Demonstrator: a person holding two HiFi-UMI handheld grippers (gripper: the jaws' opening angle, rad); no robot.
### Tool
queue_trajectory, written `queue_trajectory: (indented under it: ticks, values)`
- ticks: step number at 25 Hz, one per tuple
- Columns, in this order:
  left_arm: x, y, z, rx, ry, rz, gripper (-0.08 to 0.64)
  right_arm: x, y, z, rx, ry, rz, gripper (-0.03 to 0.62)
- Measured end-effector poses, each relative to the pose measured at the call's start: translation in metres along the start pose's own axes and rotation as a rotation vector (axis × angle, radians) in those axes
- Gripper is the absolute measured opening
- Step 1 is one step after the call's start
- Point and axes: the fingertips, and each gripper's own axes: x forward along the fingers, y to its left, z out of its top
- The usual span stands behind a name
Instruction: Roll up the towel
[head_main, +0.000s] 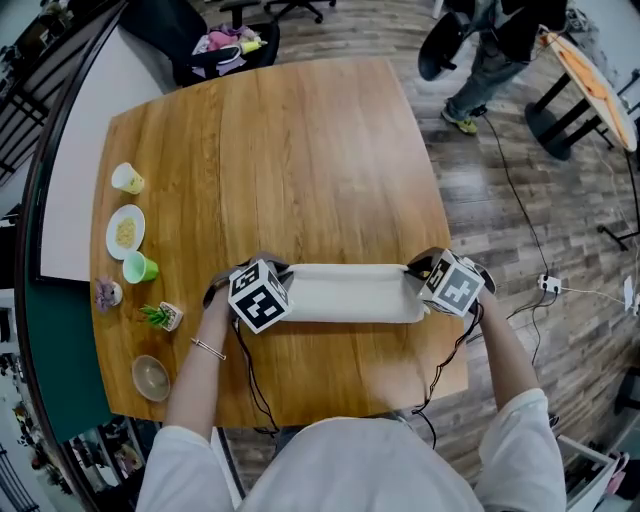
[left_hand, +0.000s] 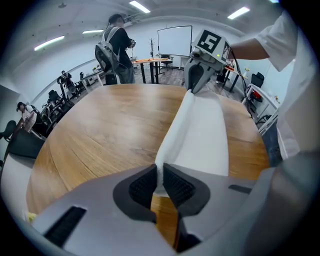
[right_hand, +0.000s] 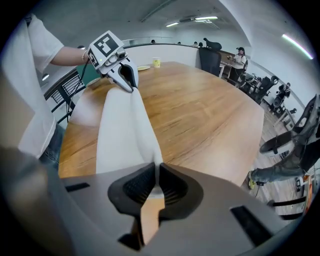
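My fingers (left_hand: 142, 186) are pinched almost shut, left gripper (left_hand: 159, 172) and right gripper (right_hand: 156, 172) each nipping an end of the long white cloth towel (head_main: 350, 293) along the near edge of the light wooden table (head_main: 300, 130), and so thin a bite could slip under an uneven pull, skewing the roll.

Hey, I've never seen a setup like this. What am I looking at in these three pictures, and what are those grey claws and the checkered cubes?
No robot: a person holds a two-jaw gripper in each hand; the patterned cubes are part of them. The head view looks down from the person's head at a wooden table. The other two cameras ride on the grippers and look along their jaws. The left gripper and the right gripper are each shut on one end of a white towel that spans between them. A plate, a bowl and a green cup sit near the table's left edge.
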Motion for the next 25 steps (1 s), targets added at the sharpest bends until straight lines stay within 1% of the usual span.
queue_trajectory:
  ticks: [7,13,19,25]
  values:
    - [0.01,0.004,-0.002,-0.023,0.0,-0.002,0.046,0.013,-0.001,-0.005,0.025,-0.008,0.007,0.031]
    - [0.012,0.009,-0.002,-0.039,-0.007,0.0,0.052,0.014,-0.003,-0.004,0.024,-0.014,-0.013,0.035]
    - [0.01,0.012,-0.001,-0.136,-0.062,-0.022,0.07,0.01,-0.004,-0.005,0.062,-0.042,-0.057,0.045]
    - [-0.005,0.021,0.002,-0.236,-0.147,-0.003,0.089,0.002,-0.01,-0.002,0.121,-0.102,-0.117,0.065]
